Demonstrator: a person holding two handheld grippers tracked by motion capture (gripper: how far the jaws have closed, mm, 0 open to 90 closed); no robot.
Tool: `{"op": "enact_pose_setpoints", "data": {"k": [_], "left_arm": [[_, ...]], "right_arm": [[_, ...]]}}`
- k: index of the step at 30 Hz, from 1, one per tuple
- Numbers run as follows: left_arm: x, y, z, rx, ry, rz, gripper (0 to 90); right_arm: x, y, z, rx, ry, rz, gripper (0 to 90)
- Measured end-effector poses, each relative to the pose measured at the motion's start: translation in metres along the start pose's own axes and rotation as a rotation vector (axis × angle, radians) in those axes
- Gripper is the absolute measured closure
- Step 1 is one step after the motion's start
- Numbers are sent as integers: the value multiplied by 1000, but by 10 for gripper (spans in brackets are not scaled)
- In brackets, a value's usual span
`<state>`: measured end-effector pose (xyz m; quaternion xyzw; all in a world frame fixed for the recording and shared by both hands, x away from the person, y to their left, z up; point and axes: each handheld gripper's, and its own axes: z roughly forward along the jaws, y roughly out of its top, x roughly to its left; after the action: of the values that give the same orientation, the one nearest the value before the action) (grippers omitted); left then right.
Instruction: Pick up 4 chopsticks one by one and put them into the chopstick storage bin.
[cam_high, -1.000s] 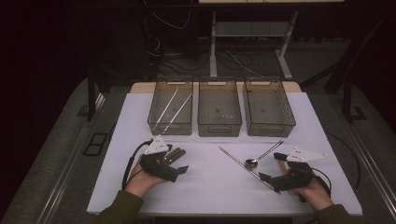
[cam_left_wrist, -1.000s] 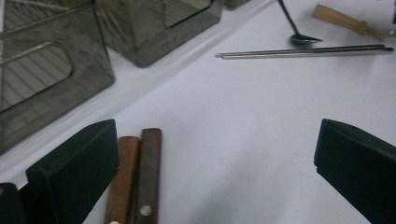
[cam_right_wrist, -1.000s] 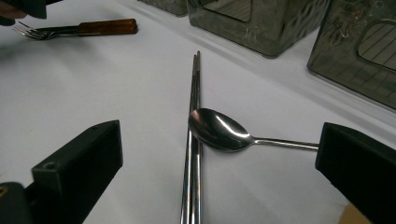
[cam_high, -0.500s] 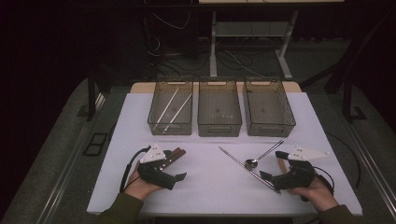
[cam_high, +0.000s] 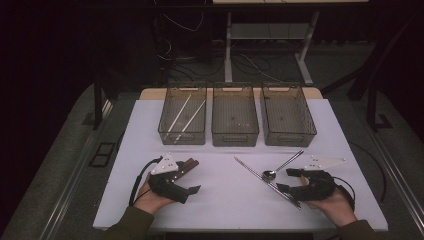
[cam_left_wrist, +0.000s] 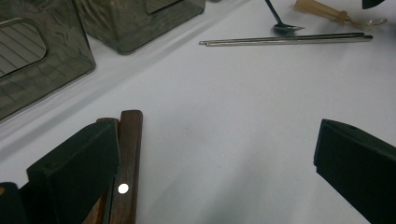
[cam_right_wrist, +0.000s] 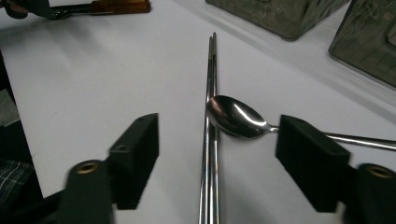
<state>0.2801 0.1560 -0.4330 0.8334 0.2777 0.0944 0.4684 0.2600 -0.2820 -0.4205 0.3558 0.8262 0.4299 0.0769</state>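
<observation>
A pair of metal chopsticks (cam_high: 267, 182) lies diagonally on the white table (cam_high: 225, 210), with a steel spoon (cam_high: 270, 175) resting its bowl against them. My right gripper (cam_high: 284, 180) straddles the chopsticks (cam_right_wrist: 210, 140); its jaws have just been closing but stand apart from them on both sides, and the spoon bowl (cam_right_wrist: 233, 116) sits just beyond its right jaw. At the table's near left, my left gripper (cam_high: 192, 177) is open wide. Two wooden handles (cam_left_wrist: 128, 154) lie against its left jaw, not between the jaws.
Three clear smoky bins stand in a row at the back: the left bin (cam_high: 182, 137) holds pale chopsticks (cam_high: 182, 115), with the middle bin (cam_high: 235, 139) and right bin (cam_high: 289, 140) beside it. Cables trail from both grippers toward the table's near edge.
The right gripper's jaws have narrowed around the metal chopsticks. The left hand has settled slightly nearer the table's front edge, jaws still wide.
</observation>
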Motion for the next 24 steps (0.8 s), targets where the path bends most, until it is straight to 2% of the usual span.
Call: {"op": "enact_pose_setpoints", "data": {"k": [4, 9, 13, 24], "left_arm": [[0, 0, 0, 3, -4, 3, 0], [-1, 0, 1, 3, -12, 3, 0], [-1, 0, 2, 2, -14, 2, 0], [-1, 0, 2, 5, -16, 3, 0]], "right_arm": [[1, -1, 3, 48, -1, 1, 495], [3, -2, 8, 95, -20, -23, 596], [4, -3, 13, 122, -14, -34, 665], [6, -4, 23, 179, -35, -68, 727]]}}
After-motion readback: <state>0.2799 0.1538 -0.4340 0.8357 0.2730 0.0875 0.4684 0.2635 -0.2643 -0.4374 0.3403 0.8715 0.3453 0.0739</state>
